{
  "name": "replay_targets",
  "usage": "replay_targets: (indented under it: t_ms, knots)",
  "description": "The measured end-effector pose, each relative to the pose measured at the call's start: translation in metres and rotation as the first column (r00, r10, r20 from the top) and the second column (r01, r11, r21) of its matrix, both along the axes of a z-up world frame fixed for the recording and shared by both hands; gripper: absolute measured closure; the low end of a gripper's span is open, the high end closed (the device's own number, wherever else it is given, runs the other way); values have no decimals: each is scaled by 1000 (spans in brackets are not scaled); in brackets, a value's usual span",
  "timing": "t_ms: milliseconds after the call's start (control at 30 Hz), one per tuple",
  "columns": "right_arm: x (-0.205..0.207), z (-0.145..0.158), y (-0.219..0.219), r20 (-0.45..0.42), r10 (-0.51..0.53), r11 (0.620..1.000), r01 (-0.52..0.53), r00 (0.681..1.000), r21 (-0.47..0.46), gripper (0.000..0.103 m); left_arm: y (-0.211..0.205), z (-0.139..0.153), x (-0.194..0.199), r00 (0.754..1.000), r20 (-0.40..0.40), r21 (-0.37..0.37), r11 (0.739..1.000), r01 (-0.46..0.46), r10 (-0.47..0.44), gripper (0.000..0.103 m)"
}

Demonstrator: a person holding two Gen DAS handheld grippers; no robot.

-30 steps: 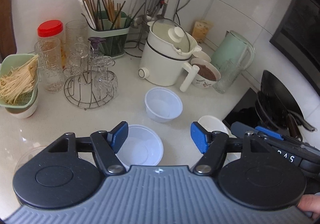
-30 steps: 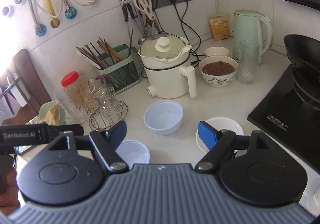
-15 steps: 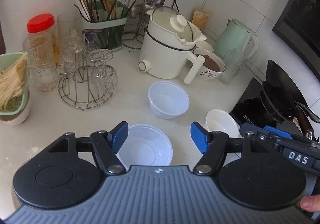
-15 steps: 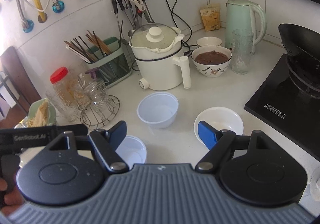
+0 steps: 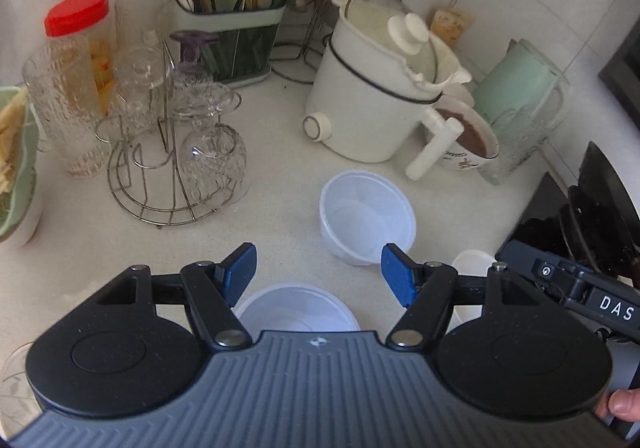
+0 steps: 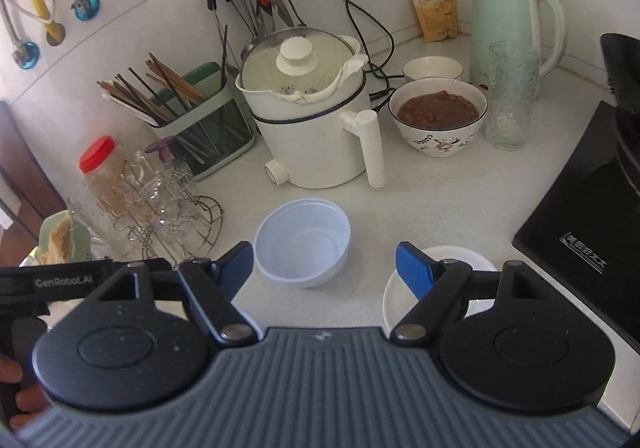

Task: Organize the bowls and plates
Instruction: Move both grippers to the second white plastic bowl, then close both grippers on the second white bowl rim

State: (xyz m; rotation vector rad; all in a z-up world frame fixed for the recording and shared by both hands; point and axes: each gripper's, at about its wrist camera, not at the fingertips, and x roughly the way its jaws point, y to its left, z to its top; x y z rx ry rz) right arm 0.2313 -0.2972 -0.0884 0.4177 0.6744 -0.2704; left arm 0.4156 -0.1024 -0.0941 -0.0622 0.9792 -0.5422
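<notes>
Both tongs have advanced lower over the surface (image 5: 280, 208); left tongs (image 5: 319, 274) gape empty above the near plastic bowl (image 5: 298, 308), right tongs (image 6: 325, 268) gape empty before the far plastic bowl (image 6: 303, 242).

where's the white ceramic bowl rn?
Right wrist view: the white bowl sits low right on the counter, partly behind the right claw, between the plastic bowl and the black cooktop.
</notes>
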Motion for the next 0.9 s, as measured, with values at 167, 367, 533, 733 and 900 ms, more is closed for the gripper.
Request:
replay_targets:
  t_ms: [167,367,533,733,900]
  knots:
    - [17,-16,-11,-24,21,1000,-21,999,8,23,-15,-20,20,999,-49,21,1000,5,-4,29]
    - [39,-35,-23,-39,28,998,-26,999,58,24,-31,-38,45,994,-109,12,1000,17,-16,29]
    - [59,-52,-29,-62,31,996,-26,998,91,28,-45,-57,69,985,-165,3,999,42,-41,31]
    - [86,-73,-31,-111,21,996,-11,994,89,44,-64,-85,99,971,-223,21,995,95,-88,41]
    - [104,-89,-32,-134,15,996,-3,991,90,46,-79,-96,116,962,-238,40,989,144,-130,49]
